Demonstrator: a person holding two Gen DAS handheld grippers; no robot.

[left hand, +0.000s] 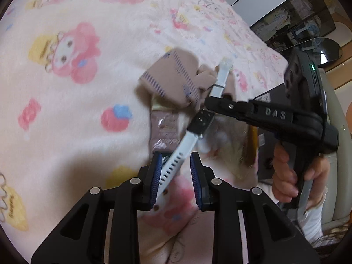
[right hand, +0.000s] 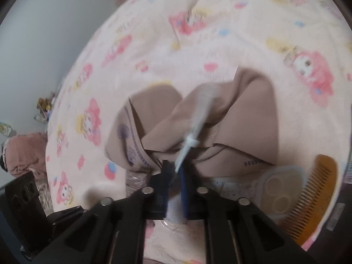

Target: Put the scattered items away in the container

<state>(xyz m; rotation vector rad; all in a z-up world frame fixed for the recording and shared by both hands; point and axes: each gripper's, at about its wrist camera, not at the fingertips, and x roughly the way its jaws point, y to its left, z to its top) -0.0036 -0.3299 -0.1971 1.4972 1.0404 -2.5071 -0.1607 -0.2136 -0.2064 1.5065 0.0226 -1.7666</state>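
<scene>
A white-strapped watch (left hand: 201, 121) with a black face hangs over the pink cartoon blanket (left hand: 66, 110). Its lower strap sits between the blue pads of my left gripper (left hand: 176, 156). It leans on the left pad, and the right pad stands clear of it, so that gripper is open. My right gripper (left hand: 208, 102) reaches in from the right and is shut on the upper strap. In the right wrist view, the strap (right hand: 198, 118) rises blurred from the shut right gripper (right hand: 175, 165). Just beyond lies a beige fabric pouch (right hand: 231, 114) with purple stitching, its mouth gaping toward me.
A brown comb (right hand: 314, 195) and a round clear case (right hand: 279, 189) lie on the blanket at the right. A pinkish foil packet (left hand: 164, 129) lies under the watch. A person's hand (left hand: 286, 176) grips the right tool. Dark shelving (left hand: 297, 22) stands past the bed edge.
</scene>
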